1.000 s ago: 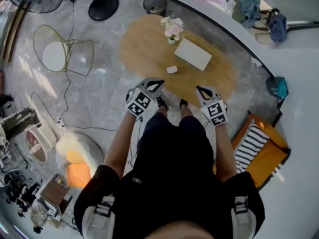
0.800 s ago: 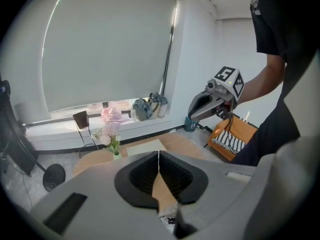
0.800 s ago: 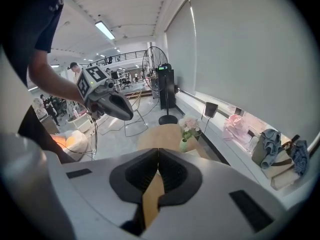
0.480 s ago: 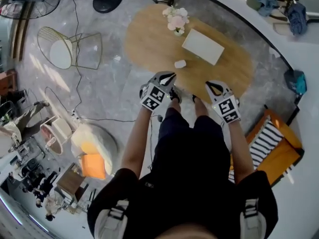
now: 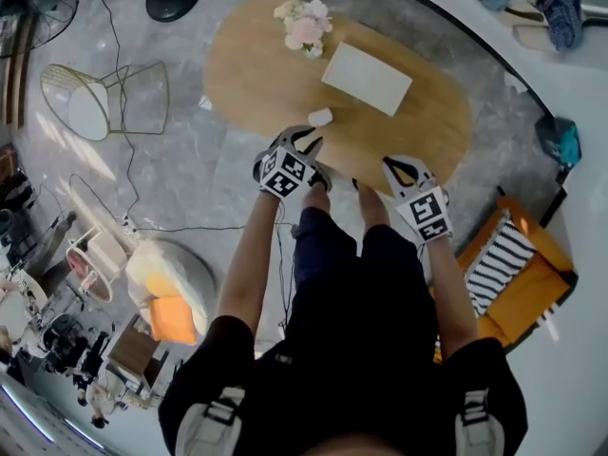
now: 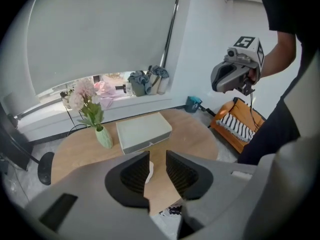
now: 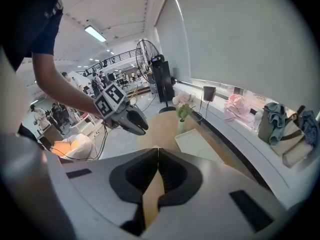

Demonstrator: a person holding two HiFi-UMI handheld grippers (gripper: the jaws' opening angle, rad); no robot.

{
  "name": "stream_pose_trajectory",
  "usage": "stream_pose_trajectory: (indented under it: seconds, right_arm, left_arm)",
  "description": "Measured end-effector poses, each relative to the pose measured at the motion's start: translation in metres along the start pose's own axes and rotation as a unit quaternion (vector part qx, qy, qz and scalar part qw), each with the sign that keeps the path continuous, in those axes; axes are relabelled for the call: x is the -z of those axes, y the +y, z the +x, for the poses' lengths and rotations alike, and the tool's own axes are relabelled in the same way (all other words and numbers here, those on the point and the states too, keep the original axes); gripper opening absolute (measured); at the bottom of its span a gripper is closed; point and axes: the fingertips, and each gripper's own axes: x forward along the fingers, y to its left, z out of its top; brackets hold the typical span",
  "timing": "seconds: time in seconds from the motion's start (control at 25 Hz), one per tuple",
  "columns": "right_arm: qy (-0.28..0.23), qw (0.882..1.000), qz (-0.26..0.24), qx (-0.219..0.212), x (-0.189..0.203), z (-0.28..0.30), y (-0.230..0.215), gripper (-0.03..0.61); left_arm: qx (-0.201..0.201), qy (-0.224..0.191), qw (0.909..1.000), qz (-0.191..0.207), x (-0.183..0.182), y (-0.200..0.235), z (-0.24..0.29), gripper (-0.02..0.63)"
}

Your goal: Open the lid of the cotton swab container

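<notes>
- The left gripper [image 5: 305, 141] is held over the near edge of the wooden table [image 5: 249, 74]. Its jaws have just been opening. They stand a little apart, and nothing is between them.
- The right gripper [image 5: 398, 166] is beside it, also at the near edge. Its jaws are pressed together and hold nothing.
- The cotton swab container [image 5: 320, 117] is small and white. It sits on the table just past the left gripper, and it is too small to see its lid.
- Farther back lies a flat white box [image 5: 367, 78].
- At the far end stands a vase of pink flowers [image 5: 305, 28].
</notes>
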Motion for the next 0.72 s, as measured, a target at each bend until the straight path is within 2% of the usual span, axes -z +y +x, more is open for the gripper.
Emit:
stream_pose_trajectory:
  seconds: [0.32, 0.52, 0.72]
  right_arm:
    - [0.023, 1.0, -0.009, -0.003, 0.031, 0.002, 0.005, -0.005]
    - [0.038, 0.999, -0.011, -0.005, 0.052, 0.009, 0.007, -0.005]
    - [0.053, 0.999, 0.002, -0.003, 0.071, 0.013, 0.008, -0.004]
  left_arm:
    - [0.006, 0.073, 0.9962, 0.047, 0.042, 0.005, 0.077, 0.178]
    - [0.002, 0.115, 0.9909, 0.07, 0.068, 0.016, 0.114, 0.23]
    - [0.003, 0.142, 0.9878, 0.065, 0.095, 0.023, 0.144, 0.247]
